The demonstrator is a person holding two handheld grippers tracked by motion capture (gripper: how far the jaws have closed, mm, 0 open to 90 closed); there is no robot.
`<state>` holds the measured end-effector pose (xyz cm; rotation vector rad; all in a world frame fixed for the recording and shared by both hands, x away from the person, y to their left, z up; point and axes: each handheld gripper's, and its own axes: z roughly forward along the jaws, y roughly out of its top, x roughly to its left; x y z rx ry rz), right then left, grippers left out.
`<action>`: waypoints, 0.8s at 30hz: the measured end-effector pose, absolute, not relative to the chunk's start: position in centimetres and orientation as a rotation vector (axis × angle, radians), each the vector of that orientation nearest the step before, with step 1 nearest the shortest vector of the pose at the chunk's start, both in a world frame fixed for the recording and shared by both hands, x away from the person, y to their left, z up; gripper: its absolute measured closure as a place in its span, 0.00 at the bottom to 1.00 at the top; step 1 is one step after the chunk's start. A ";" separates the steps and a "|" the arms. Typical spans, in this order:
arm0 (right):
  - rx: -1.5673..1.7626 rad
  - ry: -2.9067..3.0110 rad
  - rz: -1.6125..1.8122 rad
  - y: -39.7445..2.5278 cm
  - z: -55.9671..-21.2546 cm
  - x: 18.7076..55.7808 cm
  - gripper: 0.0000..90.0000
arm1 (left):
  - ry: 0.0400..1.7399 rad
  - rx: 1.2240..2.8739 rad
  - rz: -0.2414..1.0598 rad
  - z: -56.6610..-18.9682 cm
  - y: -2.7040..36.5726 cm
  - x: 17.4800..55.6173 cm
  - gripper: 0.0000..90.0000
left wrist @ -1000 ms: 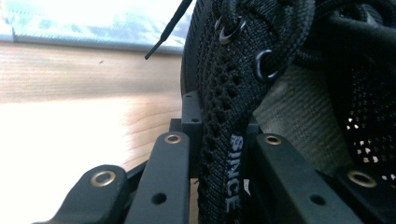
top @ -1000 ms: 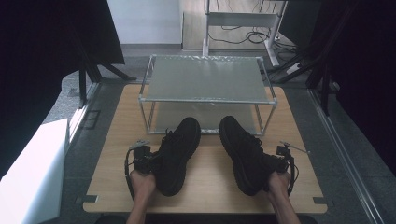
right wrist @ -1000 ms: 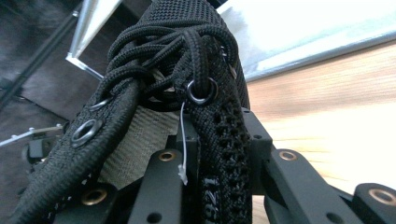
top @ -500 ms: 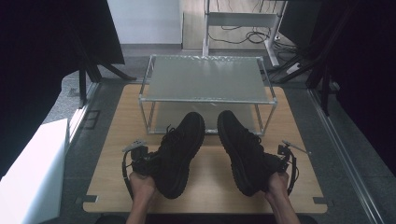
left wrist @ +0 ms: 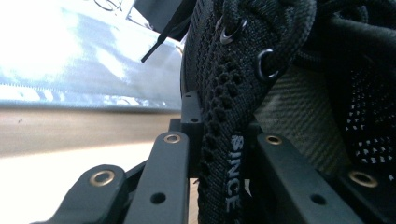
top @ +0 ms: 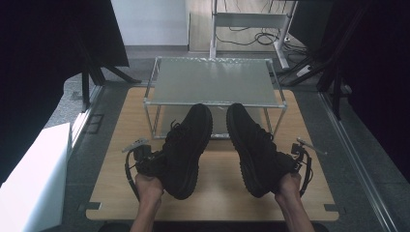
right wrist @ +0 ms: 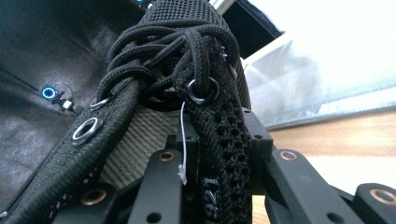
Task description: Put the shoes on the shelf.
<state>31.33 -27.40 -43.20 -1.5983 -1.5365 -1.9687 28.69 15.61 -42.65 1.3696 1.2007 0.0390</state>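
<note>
Holding two black knitted lace-up shoes above the pale wooden table (top: 121, 145), toes pointing at the low metal-framed shelf (top: 212, 82). Left gripper (top: 145, 162) clenched on the collar edge of the left shoe (top: 186, 145); right gripper (top: 290, 162) clenched likewise on the right shoe (top: 254, 145). Gripping only thin fabric: risk of slipping or tilting, perhaps toes knocking the shelf frame. Seen from above, both shoes whole; seen along the jaws, the pinched knit, eyelets and laces.
</note>
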 end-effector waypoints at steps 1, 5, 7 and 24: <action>-1.599 -1.538 -1.973 -27.4 -43.0 31.4 0.82 | 1.201 1.363 0.038 -42.5 15.6 28.8 0.89; -1.605 -1.532 -1.984 -27.2 -41.9 31.6 0.82 | 1.199 1.350 0.042 -41.6 15.4 29.1 0.89; -1.601 -1.525 -1.989 -27.1 -41.6 31.8 0.82 | 1.200 1.345 0.046 -41.2 15.3 29.3 0.89; -1.614 -1.488 -2.036 -25.6 -37.6 34.8 0.82 | 1.215 1.271 0.058 -37.5 15.1 32.7 0.88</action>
